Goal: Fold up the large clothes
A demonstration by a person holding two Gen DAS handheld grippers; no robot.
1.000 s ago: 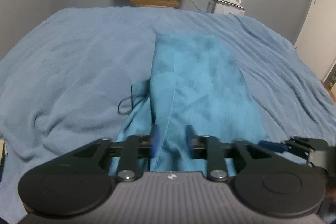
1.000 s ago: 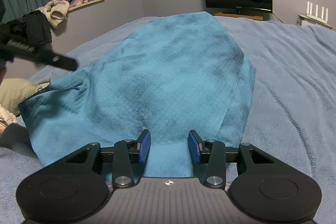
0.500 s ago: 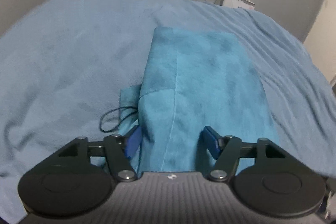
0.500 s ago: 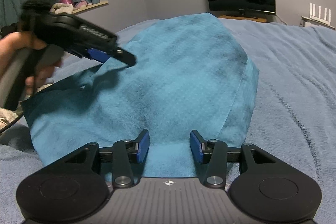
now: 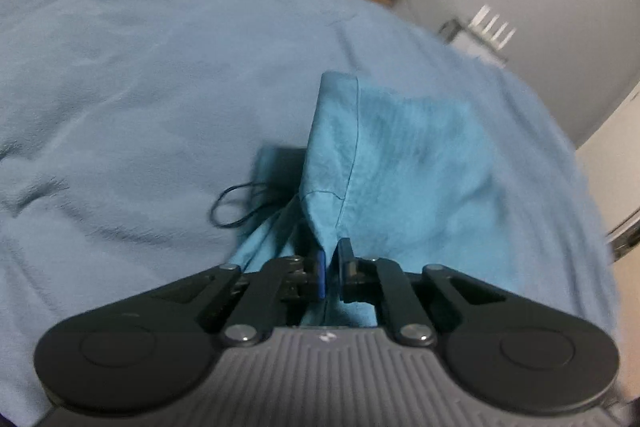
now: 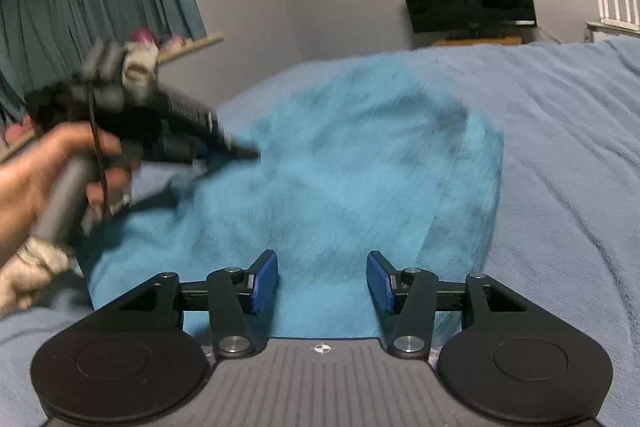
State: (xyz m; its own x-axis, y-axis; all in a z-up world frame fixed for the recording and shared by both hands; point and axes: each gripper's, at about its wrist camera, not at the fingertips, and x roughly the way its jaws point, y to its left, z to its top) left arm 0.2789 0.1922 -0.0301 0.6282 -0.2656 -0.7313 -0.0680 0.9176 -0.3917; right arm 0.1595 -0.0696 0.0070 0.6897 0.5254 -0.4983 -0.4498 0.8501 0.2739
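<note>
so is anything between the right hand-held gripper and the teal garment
Nothing visible. The teal garment lies on the blue blanket right ahead of the right hand-held gripper, whose jaws are opening with only fabric beyond them. The left hand-held gripper is shut on the garment's edge.

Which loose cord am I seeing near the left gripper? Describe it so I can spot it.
On the light blue blanket, find the teal garment. At its left edge lies a thin black drawstring, looped: the only dark line on the bedding.

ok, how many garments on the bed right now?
1. A teal garment lies on the blue blanket; the left tongs are shut on its near edge. More may lie out of view.
</note>
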